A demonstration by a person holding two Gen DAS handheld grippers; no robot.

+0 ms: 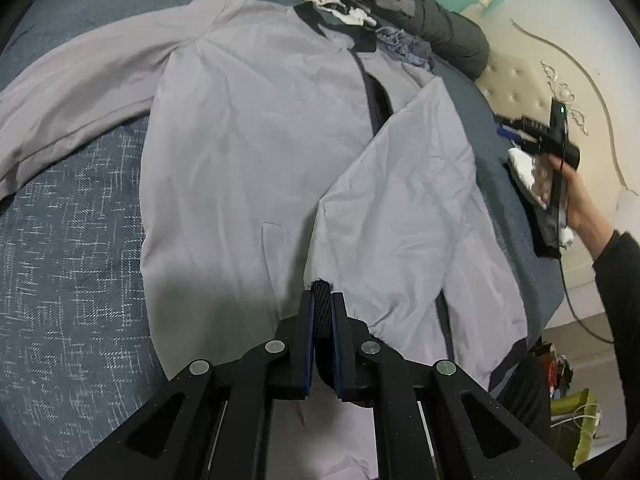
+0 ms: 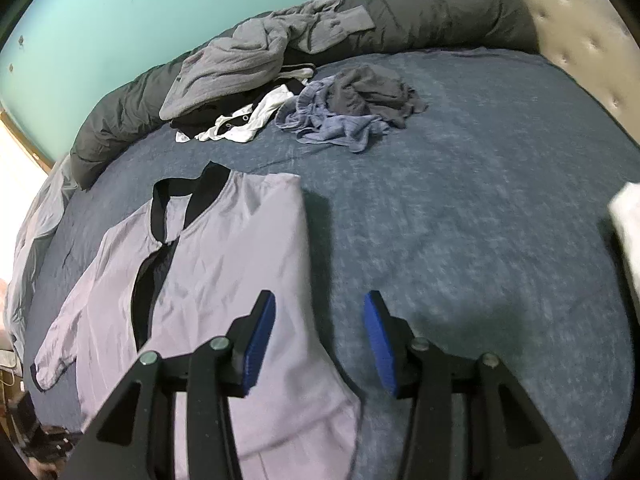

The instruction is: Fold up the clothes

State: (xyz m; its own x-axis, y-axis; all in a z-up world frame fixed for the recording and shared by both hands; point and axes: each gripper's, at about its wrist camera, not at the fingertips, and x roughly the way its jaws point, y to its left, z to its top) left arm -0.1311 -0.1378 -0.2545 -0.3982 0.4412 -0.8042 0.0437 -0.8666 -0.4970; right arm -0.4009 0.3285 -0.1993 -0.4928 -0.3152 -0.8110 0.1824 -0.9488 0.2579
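Near: our left gripper (image 1: 322,300) fingers clamped on dark ribbed cuff (image 1: 322,294), so that sleeve (image 1: 400,200) lies drawn across jacket (image 1: 248,140) front. Right gripper (image 2: 320,340) fingers apart, holding nothing, above jacket's right edge. Jacket lies flat on bed (image 2: 480,220), other sleeve spread left. Far: clothes pile (image 2: 320,112). Jacket hem hidden behind grippers; fold stage we cannot tell.

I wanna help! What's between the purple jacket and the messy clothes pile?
Only bare blue bedspread separates the jacket from the pile, in the right wrist view.
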